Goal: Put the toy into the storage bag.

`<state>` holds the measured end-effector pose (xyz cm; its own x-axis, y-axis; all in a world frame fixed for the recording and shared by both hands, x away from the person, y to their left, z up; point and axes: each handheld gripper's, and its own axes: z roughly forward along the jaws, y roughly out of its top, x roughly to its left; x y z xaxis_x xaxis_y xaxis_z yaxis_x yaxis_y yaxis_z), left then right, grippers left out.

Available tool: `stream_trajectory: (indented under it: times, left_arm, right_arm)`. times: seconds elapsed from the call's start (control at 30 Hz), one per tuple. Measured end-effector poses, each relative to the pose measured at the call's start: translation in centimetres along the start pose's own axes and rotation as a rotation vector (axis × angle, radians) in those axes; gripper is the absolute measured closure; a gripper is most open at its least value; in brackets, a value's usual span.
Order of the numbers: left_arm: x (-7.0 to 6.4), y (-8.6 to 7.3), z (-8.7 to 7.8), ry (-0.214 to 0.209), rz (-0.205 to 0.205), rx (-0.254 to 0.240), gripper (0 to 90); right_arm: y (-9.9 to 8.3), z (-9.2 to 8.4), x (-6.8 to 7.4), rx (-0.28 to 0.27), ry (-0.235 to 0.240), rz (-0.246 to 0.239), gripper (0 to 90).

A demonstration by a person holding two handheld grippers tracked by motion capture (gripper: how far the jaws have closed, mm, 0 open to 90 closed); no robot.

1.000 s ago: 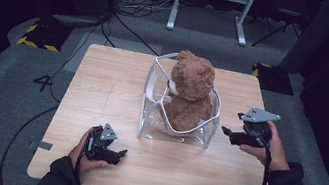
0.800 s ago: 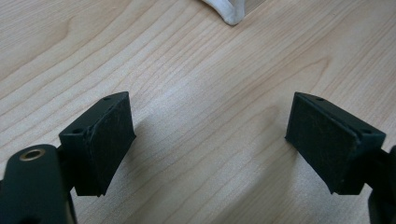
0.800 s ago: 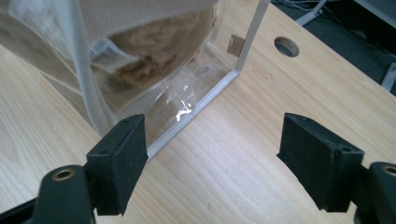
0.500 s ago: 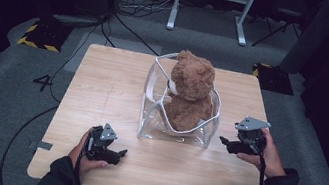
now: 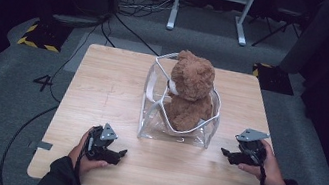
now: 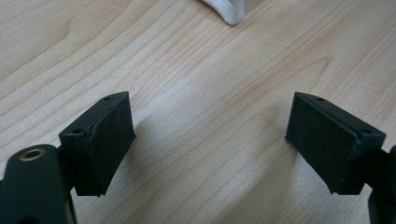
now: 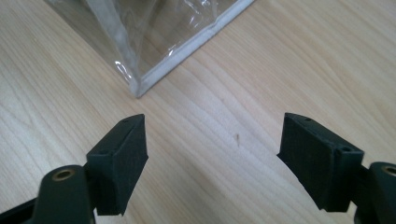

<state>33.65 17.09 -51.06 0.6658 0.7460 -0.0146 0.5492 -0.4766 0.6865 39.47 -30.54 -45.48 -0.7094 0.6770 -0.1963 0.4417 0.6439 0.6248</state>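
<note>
The right gripper lies low at the right side of the pale wooden table, its two black jaws spread wide with only bare wood between them. The left gripper rests near the front edge of the table, held by the left hand, and its jaws are also spread with nothing between them. Between both grippers, a little further back, stands the clear plastic bag with white trim. A brown plush teddy bear sits upright inside it, its head above the opening. In the right gripper view the bag's white-edged corner is near the jaws but apart from them.
</note>
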Motion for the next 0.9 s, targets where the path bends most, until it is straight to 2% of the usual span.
stream_trajectory:
  times: [0.27,0.33,0.43,0.6,0.7,0.9]
  left_arm:
    - [0.0,0.0,0.0,0.0,0.0,0.0,15.1]
    - [0.0,0.0,0.0,0.0,0.0,0.0,15.1]
    - [0.0,0.0,0.0,0.0,0.0,0.0,15.1]
    - [0.0,0.0,0.0,0.0,0.0,0.0,15.1]
    - [0.0,0.0,0.0,0.0,0.0,0.0,15.1]
    - [0.0,0.0,0.0,0.0,0.001,0.0,15.1]
  right_arm:
    - [-2.4,0.6,0.4,0.015,0.024,0.012,24.0]
    - [-3.2,0.6,0.4,0.024,0.03,0.002,24.0]
    - [-4.1,0.4,0.4,0.017,0.049,0.01,24.0]
    - [-5.5,0.1,0.4,-0.006,0.049,0.021,24.0]
    - [-6.5,-0.1,0.3,-0.037,0.043,0.05,24.0]
    - [-8.4,-0.5,-0.3,-0.085,0.079,0.127,23.2]
